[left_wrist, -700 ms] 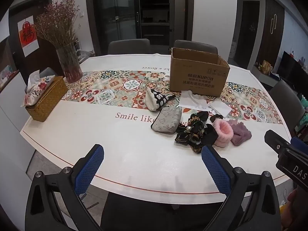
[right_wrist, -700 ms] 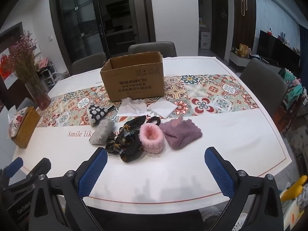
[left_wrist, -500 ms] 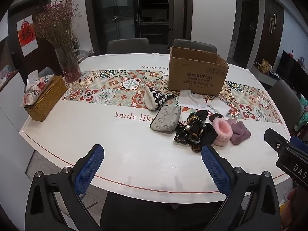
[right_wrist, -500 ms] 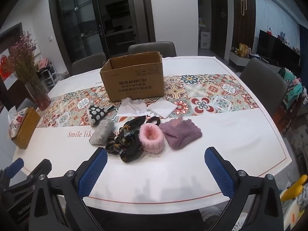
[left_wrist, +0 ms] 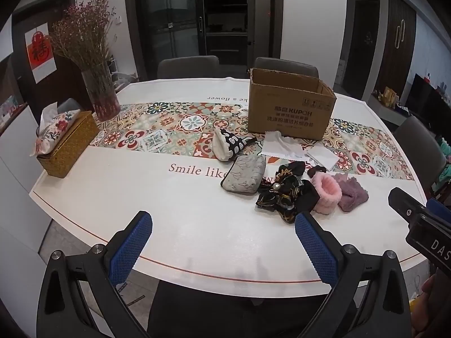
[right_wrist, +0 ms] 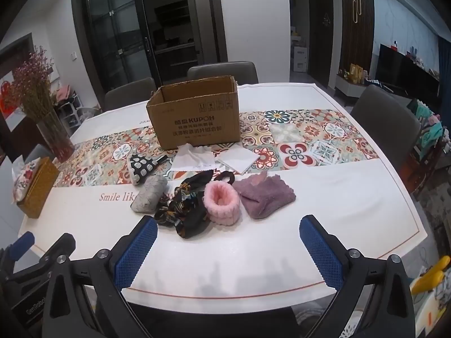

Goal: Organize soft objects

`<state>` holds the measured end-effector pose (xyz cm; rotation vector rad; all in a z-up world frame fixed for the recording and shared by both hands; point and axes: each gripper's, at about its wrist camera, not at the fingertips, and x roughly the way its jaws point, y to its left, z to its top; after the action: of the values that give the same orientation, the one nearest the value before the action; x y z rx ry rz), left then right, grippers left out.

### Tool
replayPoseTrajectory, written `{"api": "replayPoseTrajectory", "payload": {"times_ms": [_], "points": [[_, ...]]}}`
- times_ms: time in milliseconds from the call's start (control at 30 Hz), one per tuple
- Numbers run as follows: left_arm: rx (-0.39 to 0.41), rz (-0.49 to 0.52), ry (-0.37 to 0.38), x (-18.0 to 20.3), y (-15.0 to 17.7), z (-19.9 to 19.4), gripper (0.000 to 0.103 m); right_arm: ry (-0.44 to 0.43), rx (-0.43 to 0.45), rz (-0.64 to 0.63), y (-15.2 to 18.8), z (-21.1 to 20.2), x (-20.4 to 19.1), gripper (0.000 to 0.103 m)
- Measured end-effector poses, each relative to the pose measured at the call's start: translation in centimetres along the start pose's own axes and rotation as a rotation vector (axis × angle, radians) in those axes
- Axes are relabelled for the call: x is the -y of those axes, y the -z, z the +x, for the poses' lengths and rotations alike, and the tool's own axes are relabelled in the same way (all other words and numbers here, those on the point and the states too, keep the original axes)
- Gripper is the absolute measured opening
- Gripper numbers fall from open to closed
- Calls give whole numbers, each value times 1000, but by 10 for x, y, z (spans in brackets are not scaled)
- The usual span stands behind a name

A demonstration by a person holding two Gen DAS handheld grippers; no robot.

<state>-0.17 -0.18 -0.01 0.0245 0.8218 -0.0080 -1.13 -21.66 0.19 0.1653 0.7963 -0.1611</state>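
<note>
While both of my tongs hang above the near edge of the table [right_wrist: 352, 197], nothing is picked up yet: my left gripper [left_wrist: 222, 242] is spread wide with only bare tabletop between its blue pads, and my right gripper [right_wrist: 228, 248] is just as wide, empty too. The soft things lie bunched in a row past the middle of the table, in front of the open cardboard box [right_wrist: 194, 112], which I take to be where they belong. From the right wrist view I read, left to right, a grey pouch [right_wrist: 148, 194], a dark patterned scrunchie [right_wrist: 183, 211] touching it, a pink fluffy band [right_wrist: 222, 202] pressed against the scrunchie, and a purple fuzzy cloth [right_wrist: 265, 197] just beside the band. Behind them sit a black-and-white spotted pouch [right_wrist: 141, 166], a small black hair tie [right_wrist: 224, 177] and two white cloths [right_wrist: 194, 156] at the foot of the box. I would start with the outermost pieces: my right tongs on the purple cloth, my left on the grey pouch [left_wrist: 243, 173], since each has open table on its outer side. Coming down steeply and pinching a raised fold should gather enough fabric. The scrunchie and band touch, so I must close on one alone or I will drag its neighbour along.
</note>
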Motion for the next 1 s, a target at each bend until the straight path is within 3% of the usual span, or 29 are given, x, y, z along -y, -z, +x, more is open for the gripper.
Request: {"api": "replayPoseTrajectory", "payload": {"times_ms": [1000], "points": [[1, 3, -4, -2, 0, 1, 103, 3, 3, 0, 0, -1, 2, 102]]}}
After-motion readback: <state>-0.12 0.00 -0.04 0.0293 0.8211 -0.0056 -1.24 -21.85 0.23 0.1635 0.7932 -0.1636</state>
